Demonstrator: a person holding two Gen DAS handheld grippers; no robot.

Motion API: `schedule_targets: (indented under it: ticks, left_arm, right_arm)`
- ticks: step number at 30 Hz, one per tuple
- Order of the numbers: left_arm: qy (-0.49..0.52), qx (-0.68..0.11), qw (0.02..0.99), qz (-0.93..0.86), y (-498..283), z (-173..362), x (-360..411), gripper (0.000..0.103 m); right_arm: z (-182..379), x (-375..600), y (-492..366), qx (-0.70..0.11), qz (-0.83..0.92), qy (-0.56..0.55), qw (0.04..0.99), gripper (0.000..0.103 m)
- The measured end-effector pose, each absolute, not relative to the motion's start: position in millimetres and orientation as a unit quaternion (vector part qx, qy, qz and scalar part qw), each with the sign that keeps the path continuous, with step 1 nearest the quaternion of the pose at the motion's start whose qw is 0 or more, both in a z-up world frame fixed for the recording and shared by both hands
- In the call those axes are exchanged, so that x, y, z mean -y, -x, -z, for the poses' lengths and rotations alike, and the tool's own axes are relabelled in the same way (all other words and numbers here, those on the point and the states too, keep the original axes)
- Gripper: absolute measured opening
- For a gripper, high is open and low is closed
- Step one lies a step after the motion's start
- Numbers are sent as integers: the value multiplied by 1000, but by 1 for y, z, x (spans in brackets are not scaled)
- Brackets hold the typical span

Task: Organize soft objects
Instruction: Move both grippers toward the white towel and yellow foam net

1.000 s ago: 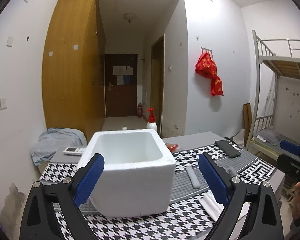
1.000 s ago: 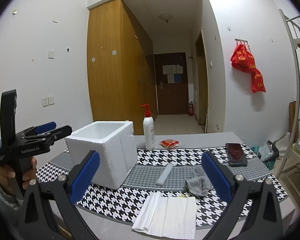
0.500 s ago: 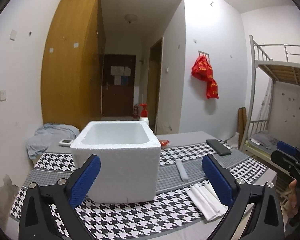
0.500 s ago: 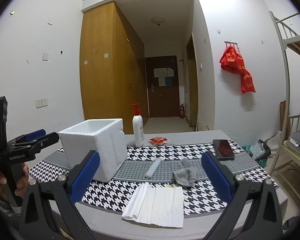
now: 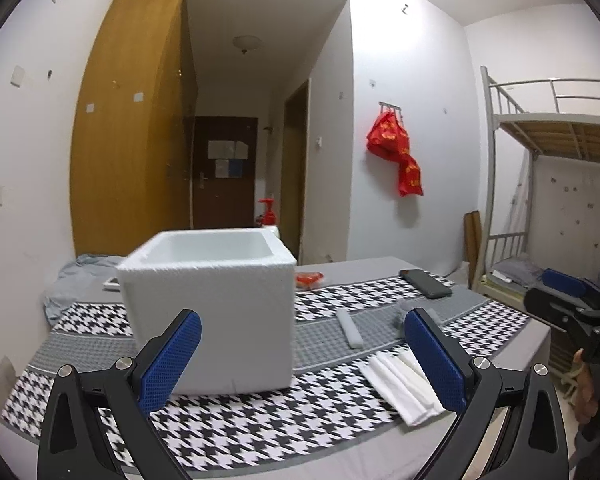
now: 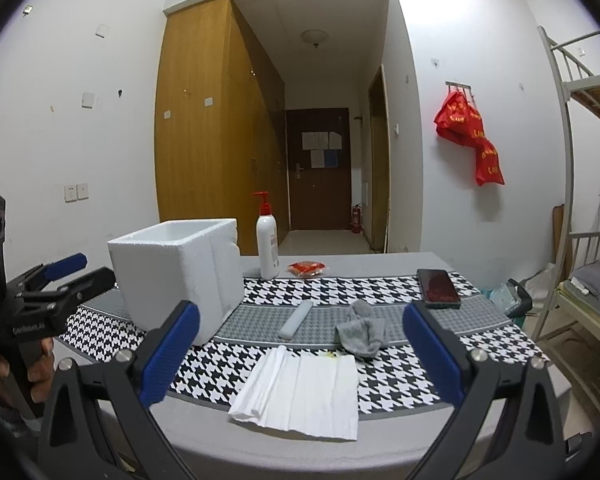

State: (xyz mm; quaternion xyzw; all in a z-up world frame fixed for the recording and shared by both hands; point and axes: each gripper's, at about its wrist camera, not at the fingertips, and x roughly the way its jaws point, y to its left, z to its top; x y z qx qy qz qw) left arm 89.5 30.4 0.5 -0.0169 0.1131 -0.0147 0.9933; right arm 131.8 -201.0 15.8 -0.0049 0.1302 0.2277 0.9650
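both tongs, left gripper (image 5: 302,354) & right gripper (image 6: 300,350), gape empty short of the table; crumpled grey sock (image 6: 362,330) lies beside folded white cloth (image 6: 304,392), so a low pinch risks snagging the houndstooth runner (image 6: 396,384) w/ it.

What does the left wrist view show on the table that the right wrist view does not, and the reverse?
Left wrist only: a crumpled blue-grey cloth behind the foam box.

Right wrist only: the whole pump bottle and the whole grey sock.

Both: foam box, folded white towel, phone, white foam strip, red packet.
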Motion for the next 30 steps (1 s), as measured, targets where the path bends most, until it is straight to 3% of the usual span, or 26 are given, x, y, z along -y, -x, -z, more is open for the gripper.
schedule_targets:
  ticks: [30]
  left_arm:
    - [-29,-214,969,118,-147,41,50,102]
  right_arm:
    - [26,242,-167,-191,-184,-2,964,103]
